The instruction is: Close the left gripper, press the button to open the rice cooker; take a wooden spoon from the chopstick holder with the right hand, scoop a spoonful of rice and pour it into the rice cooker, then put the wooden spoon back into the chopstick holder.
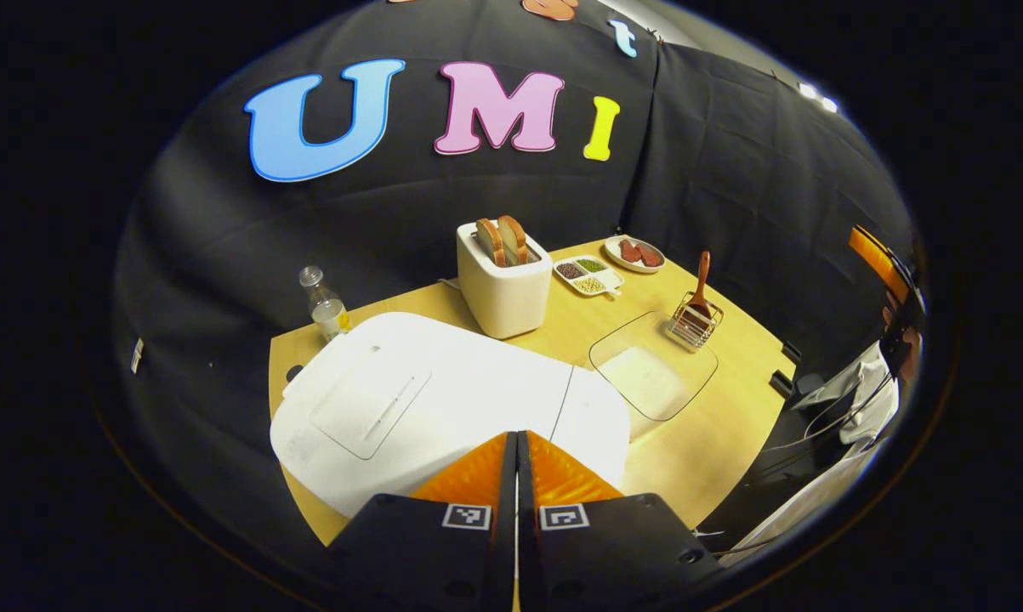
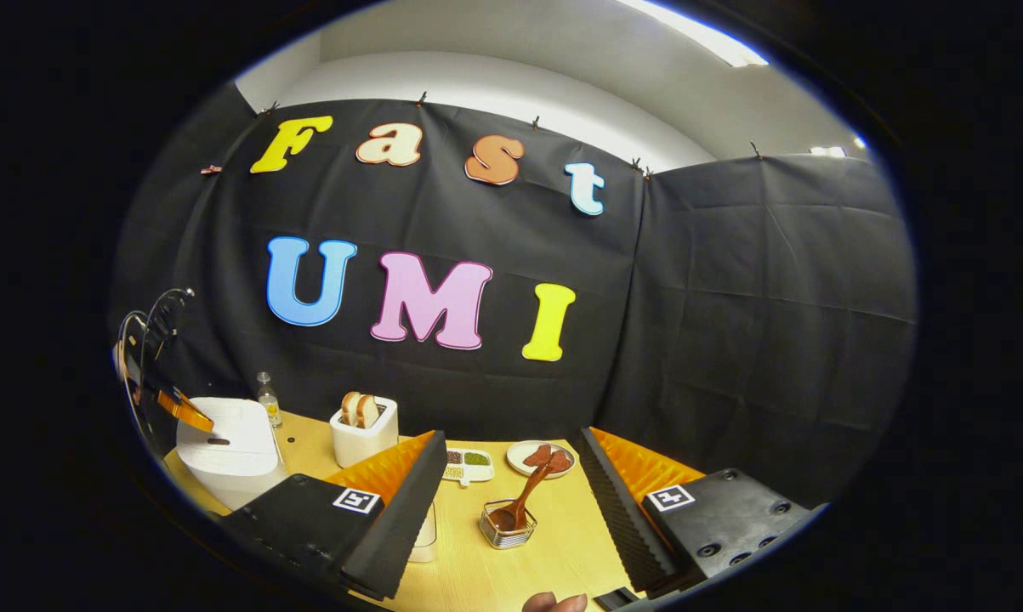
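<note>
Both tong-mounted, facing table (image 1: 715, 425) (shared)

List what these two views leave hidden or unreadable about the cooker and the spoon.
- Rice cooker button: left gripper view, hidden behind the left gripper and its closed jaws.
- Wooden spoon bowl: right gripper view, sunk in the chopstick holder.
- Glass container: right gripper view, mostly covered by the open right gripper.

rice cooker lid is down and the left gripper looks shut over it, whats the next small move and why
Probably lower the left gripper onto the rice cooker button. Its fingers are together over the cooker's front edge and the lid is down, so pressing comes first. The button itself I cannot make out. The right gripper is open facing the spoon in its holder; it can wait.
</note>
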### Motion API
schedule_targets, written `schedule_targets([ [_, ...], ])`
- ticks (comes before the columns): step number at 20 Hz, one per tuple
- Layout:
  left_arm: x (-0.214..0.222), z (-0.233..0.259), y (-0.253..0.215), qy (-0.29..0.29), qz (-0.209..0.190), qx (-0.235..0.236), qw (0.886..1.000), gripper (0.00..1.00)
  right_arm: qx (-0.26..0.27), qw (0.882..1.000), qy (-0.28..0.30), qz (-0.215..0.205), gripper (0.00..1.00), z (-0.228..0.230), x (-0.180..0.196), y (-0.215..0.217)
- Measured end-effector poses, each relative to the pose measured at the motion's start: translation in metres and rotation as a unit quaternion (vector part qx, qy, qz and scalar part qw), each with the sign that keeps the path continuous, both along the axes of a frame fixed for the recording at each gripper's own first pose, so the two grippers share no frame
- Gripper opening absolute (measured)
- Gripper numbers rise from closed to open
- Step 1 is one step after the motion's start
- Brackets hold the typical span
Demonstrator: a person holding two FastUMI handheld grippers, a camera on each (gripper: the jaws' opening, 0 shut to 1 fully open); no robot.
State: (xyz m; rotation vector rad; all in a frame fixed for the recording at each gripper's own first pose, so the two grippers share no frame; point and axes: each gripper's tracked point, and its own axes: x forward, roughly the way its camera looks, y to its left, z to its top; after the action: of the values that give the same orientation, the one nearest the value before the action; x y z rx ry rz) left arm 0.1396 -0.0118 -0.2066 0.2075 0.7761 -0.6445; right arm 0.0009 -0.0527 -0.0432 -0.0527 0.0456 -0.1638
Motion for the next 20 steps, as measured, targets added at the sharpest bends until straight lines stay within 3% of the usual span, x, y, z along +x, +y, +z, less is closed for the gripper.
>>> schedule_targets([
  [14,0.004,-0.035,0.004,0.036,-0.003,0.02,0.999,0.07,-0.009,0.999,0.018,-0.041,0.97,-0.013,-0.013,-0.03],
  [20,0.007,-0.022,0.002,0.001,-0.009,0.043,0.999,0.07,-0.01,0.999,0.024,-0.04,0.97,-0.018,-0.016,-0.029],
])
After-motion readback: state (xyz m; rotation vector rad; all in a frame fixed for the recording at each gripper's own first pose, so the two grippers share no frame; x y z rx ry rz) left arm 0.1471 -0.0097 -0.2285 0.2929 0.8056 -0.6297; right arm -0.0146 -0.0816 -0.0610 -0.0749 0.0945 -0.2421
